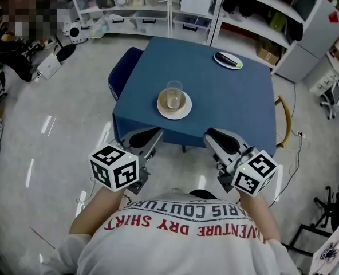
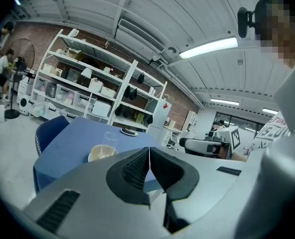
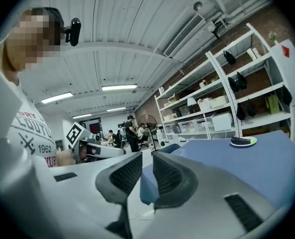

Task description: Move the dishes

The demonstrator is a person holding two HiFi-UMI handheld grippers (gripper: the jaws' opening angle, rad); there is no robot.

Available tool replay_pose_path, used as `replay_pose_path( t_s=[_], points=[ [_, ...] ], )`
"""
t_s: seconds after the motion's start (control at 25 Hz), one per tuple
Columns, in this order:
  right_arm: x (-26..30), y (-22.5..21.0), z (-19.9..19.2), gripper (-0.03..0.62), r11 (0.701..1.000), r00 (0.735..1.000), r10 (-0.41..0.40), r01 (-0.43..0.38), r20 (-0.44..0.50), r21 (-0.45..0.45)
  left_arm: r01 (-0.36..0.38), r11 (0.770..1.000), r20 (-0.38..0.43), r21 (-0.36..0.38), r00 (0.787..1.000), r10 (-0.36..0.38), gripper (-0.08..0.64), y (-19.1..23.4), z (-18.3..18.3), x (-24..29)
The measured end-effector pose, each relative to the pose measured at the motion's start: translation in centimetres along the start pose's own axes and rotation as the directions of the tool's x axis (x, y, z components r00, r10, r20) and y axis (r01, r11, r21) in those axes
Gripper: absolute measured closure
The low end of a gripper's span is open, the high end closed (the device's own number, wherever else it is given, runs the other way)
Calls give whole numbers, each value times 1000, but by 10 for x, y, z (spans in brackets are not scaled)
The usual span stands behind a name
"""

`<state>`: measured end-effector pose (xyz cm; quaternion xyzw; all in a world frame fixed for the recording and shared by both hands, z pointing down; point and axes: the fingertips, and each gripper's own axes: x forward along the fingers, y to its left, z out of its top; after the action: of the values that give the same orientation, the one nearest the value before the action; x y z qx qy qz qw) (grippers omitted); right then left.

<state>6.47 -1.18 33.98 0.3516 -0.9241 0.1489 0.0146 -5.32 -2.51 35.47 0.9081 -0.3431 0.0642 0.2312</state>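
Observation:
A cream plate (image 1: pixel 173 107) lies near the front of the blue table (image 1: pixel 232 105), and a clear glass (image 1: pixel 173 94) stands on it; the left gripper view shows the same plate (image 2: pixel 100 153). A second plate (image 1: pixel 228 60) with a dark object on it sits at the table's far right corner, and it shows in the right gripper view as well (image 3: pixel 243 141). My left gripper (image 1: pixel 148 135) hangs just in front of the table's near edge, its jaws shut together and empty (image 2: pixel 148 151). My right gripper (image 1: pixel 212 135) hangs beside it with a narrow gap between its jaws, holding nothing (image 3: pixel 147 156).
A blue chair (image 1: pixel 123 70) is tucked at the table's left side. White shelves (image 1: pixel 152 7) with bins stand behind the table. A wooden chair back (image 1: pixel 285 119) stands at the table's right. People (image 3: pixel 132 131) are far off in the room.

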Motion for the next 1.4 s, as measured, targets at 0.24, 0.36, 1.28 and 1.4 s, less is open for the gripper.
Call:
replay_pose_path(
  t_s=[0.24,0.36,1.28,1.4],
  points=[
    [34,-26,9,341,998,999,-41,40,-26,-41,12,999,-7,-35,1000,-12,529,29,9,11],
    [45,-39,4,287,996,997,-66,63,-44,-70,-1,999,-4,-53,1000,1,529,36,6,10],
    [197,-116,-45,244,982,962,-92,46,-256,-182,-178,970,-32,-165,984,175,529,150,29,12],
    [209,-122,-52,244,982,957,-94,43,-276,-186,-176,969,-37,-176,984,173,529,158,30,17]
  ],
)
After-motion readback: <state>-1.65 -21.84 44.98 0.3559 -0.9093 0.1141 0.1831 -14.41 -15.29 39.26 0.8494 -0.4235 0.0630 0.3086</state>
